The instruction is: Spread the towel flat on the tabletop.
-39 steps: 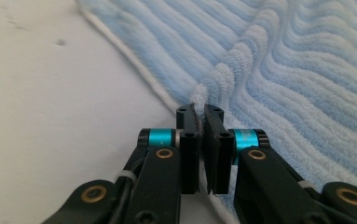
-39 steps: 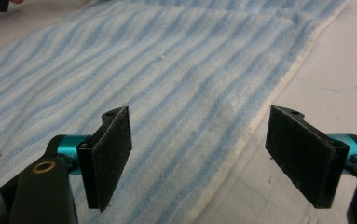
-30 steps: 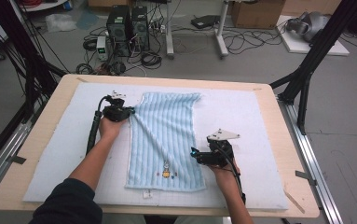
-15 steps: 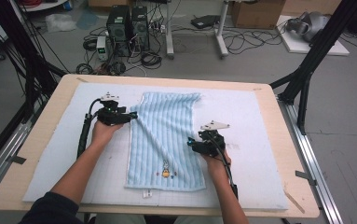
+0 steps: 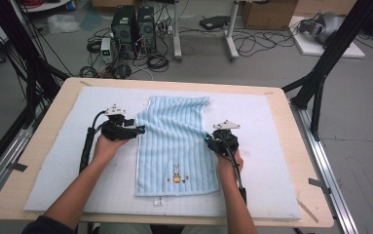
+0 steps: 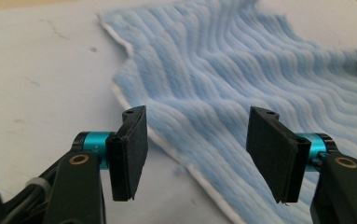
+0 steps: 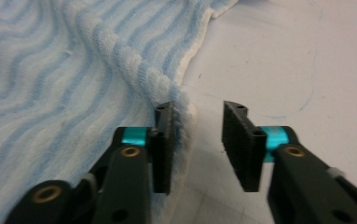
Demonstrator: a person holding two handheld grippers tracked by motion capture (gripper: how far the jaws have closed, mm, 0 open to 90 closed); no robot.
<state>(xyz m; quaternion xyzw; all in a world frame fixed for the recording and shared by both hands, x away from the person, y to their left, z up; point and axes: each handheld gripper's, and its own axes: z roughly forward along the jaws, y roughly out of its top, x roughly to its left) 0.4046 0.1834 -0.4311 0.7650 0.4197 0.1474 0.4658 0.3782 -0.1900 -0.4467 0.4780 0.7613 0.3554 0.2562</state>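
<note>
L gripper (image 5: 138, 130): jaws wide apart, holding nothing. In its own view, straddling white hem of towel (image 5: 175, 141), hem running between jaws; L jaw over bare pad, R jaw over blue pile. Seen from high view at towel's 9 o'clock edge, pointing toward 3 o'clock, held in L hand (image 5: 107, 146).

R gripper (image 5: 208, 142): jaws part open, narrower gap than L, nothing clamped. In its own view, L jaw against raised fold at towel hem, R jaw over bare pad. Placed at towel's 3 o'clock edge, R hand (image 5: 230, 158) behind it at 6 o'clock.

Towel: light blue, ribbed stripes, lying mostly flat, long axis 12–6 o'clock, approx. centre of white pad (image 5: 267, 146). Far end at 12 o'clock rumpled, uneven. Small embroidered motif (image 5: 176, 173) near 6 o'clock end; small white tag (image 5: 157, 201) at 6 o'clock hem.

Pad on wooden table (image 5: 291, 126). Beyond table at 12 o'clock: floor w/ PC towers (image 5: 133, 27), cables.
</note>
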